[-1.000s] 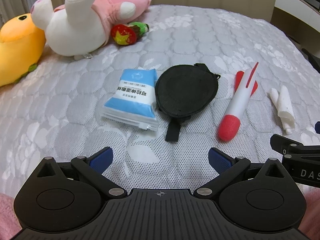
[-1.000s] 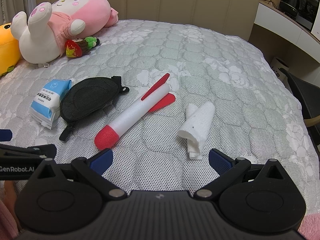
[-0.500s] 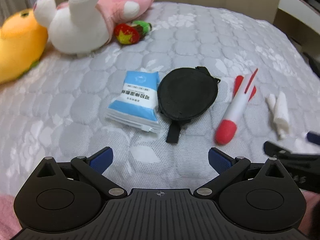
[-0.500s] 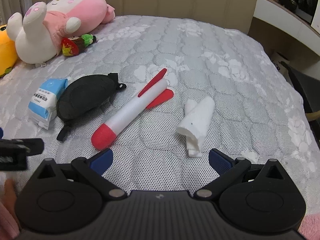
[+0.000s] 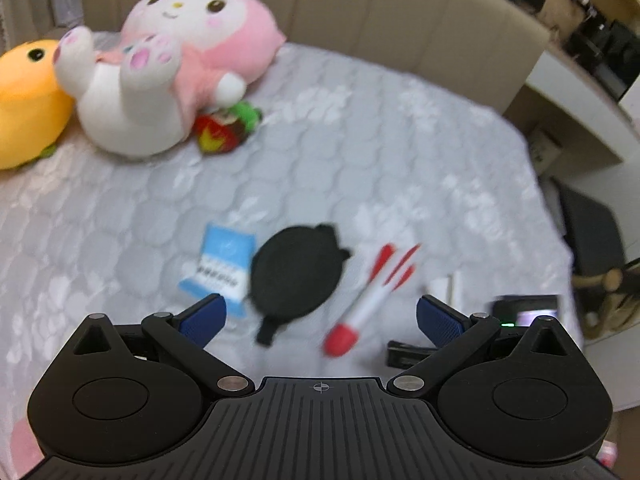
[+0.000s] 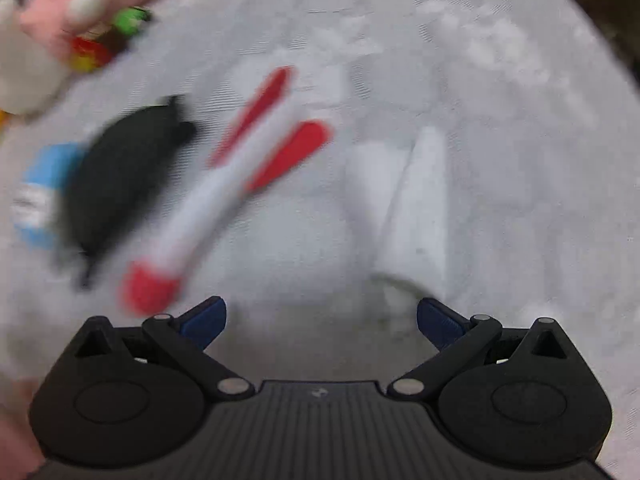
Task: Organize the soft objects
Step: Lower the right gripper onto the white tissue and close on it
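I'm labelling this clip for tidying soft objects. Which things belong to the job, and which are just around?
Job: foam rocket, white cloth, black pouch, blue tissue pack, pink plush, yellow plush, strawberry toy.

Just around: headboard, shelf, bed.

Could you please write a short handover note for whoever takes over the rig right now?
Left gripper: open, empty, held above the bed.
Right gripper: open, empty, low over the white rolled cloth; that view is blurred.
On the bed, left to right: blue packet, black pouch, foam rocket, cloth. Plush toys sit by the headboard.
Done: nothing grasped so far.
Left: all four items, probably the cloth first.
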